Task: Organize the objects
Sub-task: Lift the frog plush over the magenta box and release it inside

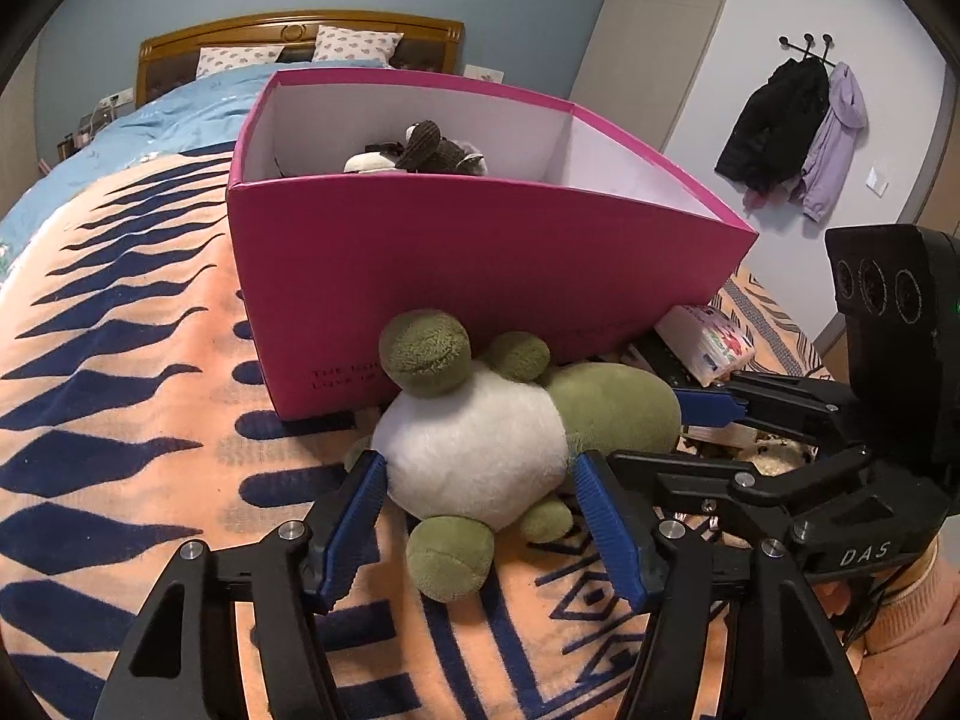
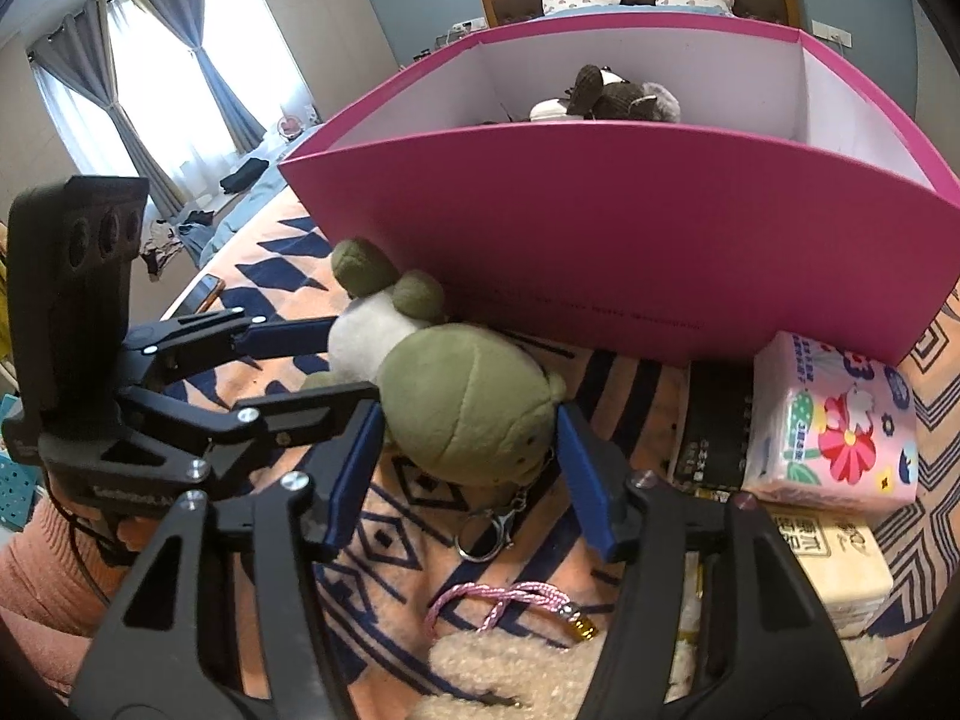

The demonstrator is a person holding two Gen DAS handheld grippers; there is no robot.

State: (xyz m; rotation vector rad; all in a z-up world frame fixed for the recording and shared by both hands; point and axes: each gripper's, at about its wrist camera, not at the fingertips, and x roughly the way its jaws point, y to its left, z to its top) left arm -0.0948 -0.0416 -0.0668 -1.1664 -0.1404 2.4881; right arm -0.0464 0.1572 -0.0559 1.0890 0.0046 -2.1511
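1. Both grippers are angled down toward the bed – the left gripper (image 1: 477, 477) is set about the white belly of the plush frog (image 1: 510, 438), the right gripper (image 2: 471, 426) about its green head.
2. Each pair of blue pads is half closed and pressed against the plush; both grips are on the frog.
3. The frog lies on the patterned blanket (image 1: 120, 420), just before the pink box (image 1: 480, 264) – its long axis runs along the box wall, head toward the tissue pack (image 2: 834, 426).
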